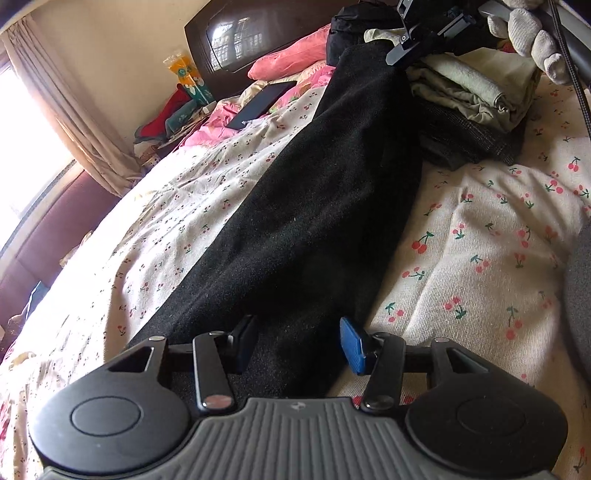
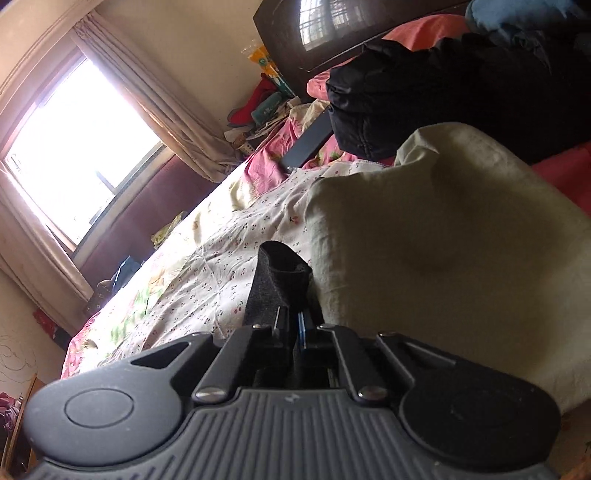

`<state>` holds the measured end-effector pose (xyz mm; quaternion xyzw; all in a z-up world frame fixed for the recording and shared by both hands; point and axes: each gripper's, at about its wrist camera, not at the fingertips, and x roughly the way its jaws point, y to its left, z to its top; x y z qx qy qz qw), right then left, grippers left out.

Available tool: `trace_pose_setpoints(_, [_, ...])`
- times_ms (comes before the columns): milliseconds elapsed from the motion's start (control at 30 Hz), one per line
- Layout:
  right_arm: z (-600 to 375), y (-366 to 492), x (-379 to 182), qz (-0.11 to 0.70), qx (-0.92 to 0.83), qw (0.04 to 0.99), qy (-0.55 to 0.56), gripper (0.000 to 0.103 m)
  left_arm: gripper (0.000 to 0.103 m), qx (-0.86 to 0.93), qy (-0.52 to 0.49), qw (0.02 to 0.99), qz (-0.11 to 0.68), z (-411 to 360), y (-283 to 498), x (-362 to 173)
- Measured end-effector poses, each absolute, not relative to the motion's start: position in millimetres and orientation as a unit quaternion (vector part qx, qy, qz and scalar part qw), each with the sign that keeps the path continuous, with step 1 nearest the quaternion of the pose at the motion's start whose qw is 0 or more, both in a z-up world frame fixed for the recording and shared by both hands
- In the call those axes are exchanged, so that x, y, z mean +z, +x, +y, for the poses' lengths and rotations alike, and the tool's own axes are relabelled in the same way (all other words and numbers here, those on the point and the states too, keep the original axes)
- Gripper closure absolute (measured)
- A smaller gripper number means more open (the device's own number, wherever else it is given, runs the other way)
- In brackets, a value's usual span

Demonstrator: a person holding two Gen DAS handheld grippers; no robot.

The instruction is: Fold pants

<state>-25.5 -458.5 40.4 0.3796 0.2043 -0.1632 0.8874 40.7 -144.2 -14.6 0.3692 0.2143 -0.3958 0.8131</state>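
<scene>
The bed (image 1: 480, 236) is covered with a cream sheet printed with small cherries, under a dark headboard (image 1: 236, 33), and a bright window with beige curtains (image 2: 74, 140) is on the far wall.

The left wrist view shows the black pants (image 1: 314, 206) lying long across the sheet, from the near edge up toward a stack of folded clothes (image 1: 469, 96). A dark tablet (image 1: 262, 103) lies flat near the pink pillow (image 1: 291, 55). At the top of this view the right gripper (image 1: 402, 48) is visible with a hand in a grey glove (image 1: 532, 37), at the far end of the pants.

The right wrist view shows what the other view does not: the right gripper (image 2: 293, 325) is clenched on a raised fold of the black fabric, just beside a pale green cloth (image 2: 443, 236). A black jacket (image 2: 424, 92) lies behind it.

The left gripper (image 1: 299, 343) is released, its jaws standing apart over the near end of the pants. The fabric lies under and between its fingers (image 1: 352, 345); whether they touch it I cannot tell.
</scene>
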Motion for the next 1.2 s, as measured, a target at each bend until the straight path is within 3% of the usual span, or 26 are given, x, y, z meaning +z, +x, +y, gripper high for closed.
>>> trace_pose_setpoints(100, [-458, -29, 46, 0.193, -0.147, 0.893, 0.38, 0.099, 0.041, -0.395, 0.369, 0.815, 0.208, -146, 41, -12])
trace_pose_setpoints(333, [-457, 4, 32, 0.227, -0.127, 0.891, 0.372, 0.084, 0.036, -0.399, 0.365, 0.818, 0.196, -156, 40, -13])
trace_pose_setpoints(400, [-458, 10, 28, 0.241, -0.125, 0.876, 0.398, 0.098, 0.033, -0.401, 0.359, 0.821, 0.191, -161, 38, -10])
trace_pose_setpoints(533, [-452, 11, 61, 0.2, -0.082, 0.887, 0.408, 0.098, 0.021, -0.411, 0.342, 0.828, 0.169, -170, 34, -3])
trace_pose_setpoints(667, [-454, 19, 103, 0.166, -0.031, 0.887, 0.429, 0.098, 0.02, -0.382, 0.361, 0.841, 0.129, -185, 32, -1])
trace_pose_setpoints(767, [-444, 18, 124, 0.151, -0.003, 0.899, 0.411, 0.098, 0.023, -0.374, 0.343, 0.852, 0.129, -181, 39, 13])
trace_pose_setpoints(833, [-439, 15, 120, 0.162, -0.026, 0.911, 0.378, 0.095, 0.035, -0.389, 0.341, 0.842, 0.155, -176, 44, 13])
trace_pose_setpoints(933, [-452, 24, 77, 0.258, -0.111, 0.898, 0.337, 0.086, 0.043, -0.429, 0.362, 0.798, 0.218, -173, 46, -7])
trace_pose_setpoints(1000, [-463, 19, 51, 0.306, -0.136, 0.867, 0.368, 0.087, 0.043, -0.434, 0.38, 0.784, 0.229, -168, 40, -18])
trace_pose_setpoints(1100, [-463, -22, 41, 0.274, -0.126, 0.861, 0.41, 0.086, 0.043, -0.43, 0.377, 0.789, 0.223, -160, 36, -18])
trace_pose_setpoints(1200, [-452, -42, 36, 0.274, -0.126, 0.858, 0.416, 0.072, 0.043, -0.427, 0.362, 0.796, 0.232, -161, 41, -16])
